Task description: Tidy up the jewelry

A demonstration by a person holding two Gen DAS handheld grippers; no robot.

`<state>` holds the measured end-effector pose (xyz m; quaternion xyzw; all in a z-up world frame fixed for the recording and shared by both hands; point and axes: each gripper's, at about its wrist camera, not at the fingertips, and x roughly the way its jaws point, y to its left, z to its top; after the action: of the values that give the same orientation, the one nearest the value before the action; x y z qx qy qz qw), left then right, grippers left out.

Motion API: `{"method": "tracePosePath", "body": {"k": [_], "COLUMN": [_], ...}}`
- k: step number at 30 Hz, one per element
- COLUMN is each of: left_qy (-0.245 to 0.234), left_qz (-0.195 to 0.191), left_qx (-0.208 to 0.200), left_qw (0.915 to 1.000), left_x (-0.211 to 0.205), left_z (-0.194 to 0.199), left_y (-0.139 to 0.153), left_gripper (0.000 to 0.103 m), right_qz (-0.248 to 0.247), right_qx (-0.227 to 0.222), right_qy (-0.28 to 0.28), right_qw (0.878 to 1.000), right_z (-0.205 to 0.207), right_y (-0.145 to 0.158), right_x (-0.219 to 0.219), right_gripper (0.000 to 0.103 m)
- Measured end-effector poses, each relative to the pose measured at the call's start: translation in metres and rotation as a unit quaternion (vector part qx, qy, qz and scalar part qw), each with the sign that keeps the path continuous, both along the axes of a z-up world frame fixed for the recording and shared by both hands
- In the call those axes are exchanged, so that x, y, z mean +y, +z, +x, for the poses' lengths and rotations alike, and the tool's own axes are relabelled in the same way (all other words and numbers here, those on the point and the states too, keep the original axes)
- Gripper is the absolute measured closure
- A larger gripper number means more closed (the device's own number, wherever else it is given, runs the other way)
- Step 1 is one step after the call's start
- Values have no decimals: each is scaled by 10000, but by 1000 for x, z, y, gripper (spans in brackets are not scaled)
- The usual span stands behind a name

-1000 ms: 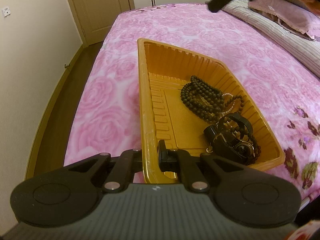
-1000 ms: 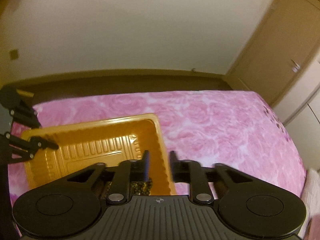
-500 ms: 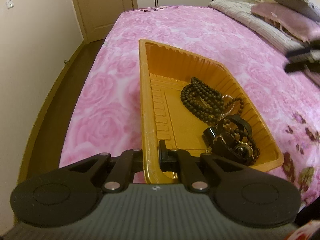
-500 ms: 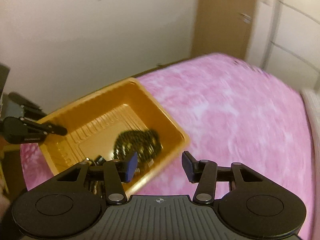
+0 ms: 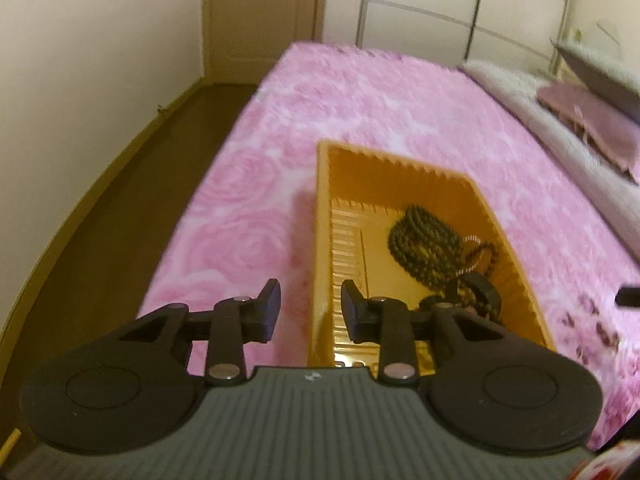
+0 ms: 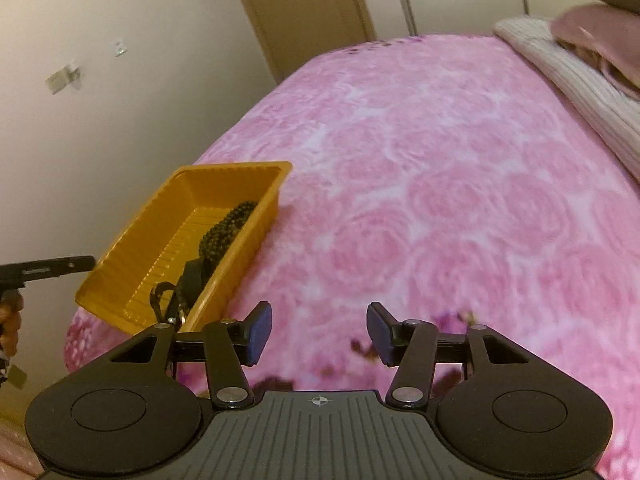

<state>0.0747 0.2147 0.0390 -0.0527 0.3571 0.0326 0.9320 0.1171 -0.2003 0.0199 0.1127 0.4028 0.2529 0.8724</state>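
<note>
Left wrist view: the left gripper [image 5: 310, 312] has just been opening – jaws parted, straddling the orange tray's [image 5: 320, 216] near rim without pressing it; beads [image 5: 424, 240] lie inside. Right gripper [image 6: 318, 332] has been widening too, empty above the pink bedspread [image 6: 440, 160].

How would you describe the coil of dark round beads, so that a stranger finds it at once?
On the pink rose-patterned bedspread lies an orange ribbed plastic tray. Inside it, the coil of dark round beads is at the middle; unlike the black strap item beside it, it is beaded.

Orange tray [image 5: 404, 168], dark brown beads [image 5: 420, 240], pink rose-patterned bedspread [image 6: 440, 160]
</note>
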Motion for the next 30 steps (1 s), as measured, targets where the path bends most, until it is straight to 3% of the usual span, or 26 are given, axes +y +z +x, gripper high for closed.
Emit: {"method": "tracePosePath", "body": {"k": [4, 8, 13, 30], "left_qy": [109, 148, 29, -176], "left_qz": [-45, -118, -198, 64], "left_qx": [-284, -312, -167, 313], "left_qw": [9995, 9993, 9997, 9993], "left_x": [-6, -24, -56, -143], "left_z": [-24, -43, -59, -97], "left_y": [18, 24, 21, -3], "left_gripper": [56, 24, 0, 0], "right_qz": [49, 0, -46, -800], "right_qx": [68, 78, 269, 174], "right_qy": [-157, -270, -386, -554], "right_qw": [9998, 9996, 9989, 9951], "right_z": [-17, -36, -53, -108], "right_y": [2, 4, 5, 6], "right_x": [-3, 2, 8, 20], "right_gripper": [42, 37, 35, 35]}}
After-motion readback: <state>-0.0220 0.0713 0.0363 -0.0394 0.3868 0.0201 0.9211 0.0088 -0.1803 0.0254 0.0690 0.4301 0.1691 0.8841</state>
